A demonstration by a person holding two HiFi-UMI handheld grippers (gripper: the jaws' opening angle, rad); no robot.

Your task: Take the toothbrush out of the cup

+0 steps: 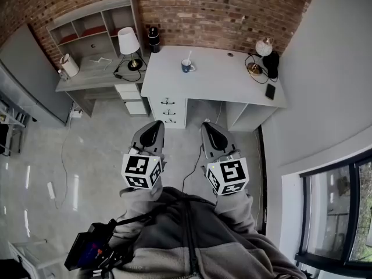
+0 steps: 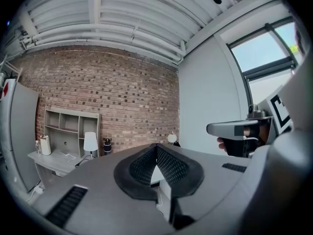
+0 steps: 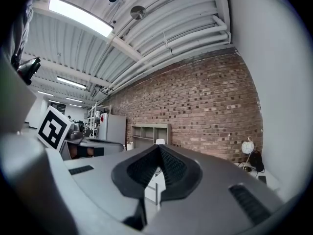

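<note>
My jaws are pressed together on both sides, tips meeting with nothing caught between them. That goes for the left gripper (image 2: 156, 150) and for the right gripper (image 3: 159, 150) alike. In the head view I hold the two side by side, low in front of my grey sleeves, pointing toward the white desk (image 1: 226, 80) but well apart from it, over the floor. The cup (image 1: 187, 67) stands on the desk, toward its back left part. The toothbrush (image 1: 189, 57) stands up in the cup, a thin pale stick above the rim. Left of the desk, a lamp (image 1: 128, 42) sits on a lower grey table (image 1: 93, 77) against the brick wall (image 1: 232, 10)
</note>
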